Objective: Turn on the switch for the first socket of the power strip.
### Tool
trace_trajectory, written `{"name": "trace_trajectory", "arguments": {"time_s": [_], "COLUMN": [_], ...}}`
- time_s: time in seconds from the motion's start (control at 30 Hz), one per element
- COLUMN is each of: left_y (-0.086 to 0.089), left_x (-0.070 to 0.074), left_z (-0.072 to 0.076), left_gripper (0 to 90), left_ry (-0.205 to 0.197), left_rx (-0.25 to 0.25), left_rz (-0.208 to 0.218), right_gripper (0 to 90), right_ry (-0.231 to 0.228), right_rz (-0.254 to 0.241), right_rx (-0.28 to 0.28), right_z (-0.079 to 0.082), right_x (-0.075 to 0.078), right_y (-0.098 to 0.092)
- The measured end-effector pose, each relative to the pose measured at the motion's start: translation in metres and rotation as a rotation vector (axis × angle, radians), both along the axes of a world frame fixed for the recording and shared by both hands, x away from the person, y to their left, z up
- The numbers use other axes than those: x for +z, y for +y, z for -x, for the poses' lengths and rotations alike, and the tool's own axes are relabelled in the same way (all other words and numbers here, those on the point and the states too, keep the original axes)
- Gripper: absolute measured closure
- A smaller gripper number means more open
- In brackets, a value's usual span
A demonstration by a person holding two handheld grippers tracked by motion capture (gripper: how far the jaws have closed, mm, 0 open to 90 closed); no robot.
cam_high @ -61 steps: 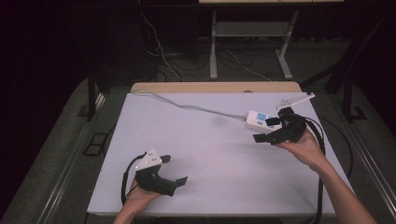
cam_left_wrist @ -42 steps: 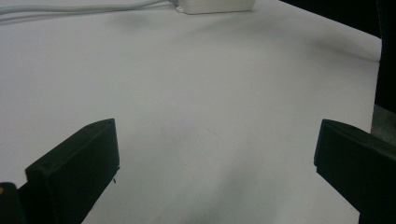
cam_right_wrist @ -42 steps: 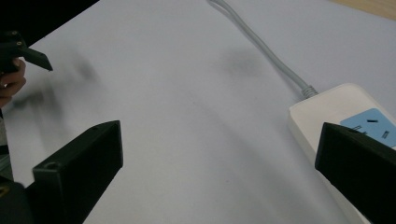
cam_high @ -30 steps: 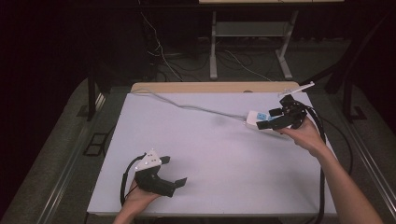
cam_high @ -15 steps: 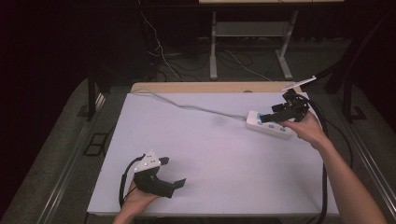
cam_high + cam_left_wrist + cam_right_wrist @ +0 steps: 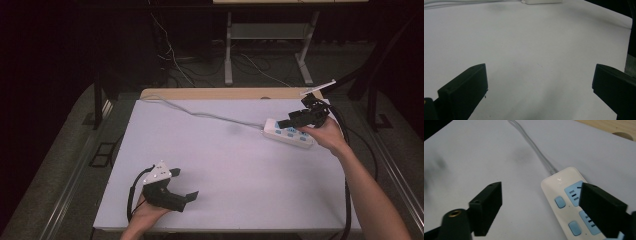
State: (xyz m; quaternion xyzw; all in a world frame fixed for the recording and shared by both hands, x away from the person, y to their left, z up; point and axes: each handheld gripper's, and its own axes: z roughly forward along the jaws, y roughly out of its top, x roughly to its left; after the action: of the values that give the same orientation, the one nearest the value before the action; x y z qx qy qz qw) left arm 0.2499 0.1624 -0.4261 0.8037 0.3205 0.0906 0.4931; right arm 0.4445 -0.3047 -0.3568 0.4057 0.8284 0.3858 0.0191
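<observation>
- Your right hand-held gripper [image 6: 295, 121] sits at about 2 o'clock on the surface [image 6: 235, 165], jaws spread wide with nothing between them.
- In the right gripper view, one of its jaws overlaps the near edge of the power strip [image 6: 571, 205]; you cannot tell whether it touches.
- The power strip [image 6: 289, 133] is white with pale blue sockets and buttons, lying flat just under that hand-held gripper.
- Its grey cord [image 6: 200, 113] runs away toward 11 o'clock and reaches the far edge of the surface.
- Your left hand-held gripper [image 6: 184, 185] rests low at about 7 o'clock, well apart from the strip, jaws wide and empty.
- In the left gripper view, its jaws frame bare white surface [image 6: 536, 57], with the power strip [image 6: 541, 1] at the top edge.
- A wooden strip [image 6: 220, 93] borders the surface at 12 o'clock.
</observation>
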Motion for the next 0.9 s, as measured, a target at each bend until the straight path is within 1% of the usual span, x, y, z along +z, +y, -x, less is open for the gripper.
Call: {"name": "trace_trajectory", "arguments": {"time_s": [0.07, 0.13, 0.17, 0.23, 0.33, 0.47, 0.5, 0.53, 0.57, 0.73, 0.9], "left_y": [0.0, 0.0, 0.0, 0.0, -0.001, -0.002, -0.002, -0.002, -0.002, -0.002, -0.001], "left_x": [0.0, 0.0, 0.0, 0.0, -0.001, 0.0, 0.0, -0.001, -0.001, -0.001, -0.001], "left_z": [0.0, 0.0, 0.0, 0.0, 0.0, 0.0, 0.0, 0.0, 0.0, 0.0, 0.0], "left_gripper": [0.0, 0.0, 0.0, 0.0, 0.0, 0.0, 0.0, 0.0, 0.0, 0.0, 0.0], "left_ry": [0.0, -0.001, -0.001, 0.0, 0.001, 0.002, 0.003, 0.002, 0.003, 0.004, 0.002], "left_rx": [-0.001, -0.001, -0.001, -0.001, 0.001, -0.002, -0.004, -0.006, -0.007, -0.006, -0.01], "left_rz": [0.0, -0.001, -0.001, -0.006, -0.018, -0.014, -0.013, -0.015, -0.016, -0.015, -0.023], "right_gripper": [25.9, 33.8, 35.4, 42.1, 46.9, 54.1, 56.3, 61.1, 61.1, 73.2, 80.1], "right_ry": [-0.005, -0.004, -0.005, -0.014, -0.021, -0.033, -0.032, -0.028, -0.028, -0.013, -0.016], "right_rz": [0.003, 0.008, 0.011, 0.026, 0.039, 0.055, 0.058, 0.061, 0.061, 0.059, 0.066], "right_rx": [-0.001, 0.0, -0.002, -0.005, -0.014, -0.016, -0.018, -0.023, -0.023, -0.029, -0.039], "right_z": [-0.001, -0.003, -0.003, -0.004, -0.006, -0.007, -0.007, -0.009, -0.009, -0.013, -0.017], "right_x": [-0.001, -0.002, -0.002, -0.003, -0.005, -0.007, -0.008, -0.01, -0.01, -0.016, -0.021], "right_y": [0.0, 0.0, 0.0, 0.0, 0.001, 0.002, 0.002, 0.002, 0.002, 0.001, -0.001]}}
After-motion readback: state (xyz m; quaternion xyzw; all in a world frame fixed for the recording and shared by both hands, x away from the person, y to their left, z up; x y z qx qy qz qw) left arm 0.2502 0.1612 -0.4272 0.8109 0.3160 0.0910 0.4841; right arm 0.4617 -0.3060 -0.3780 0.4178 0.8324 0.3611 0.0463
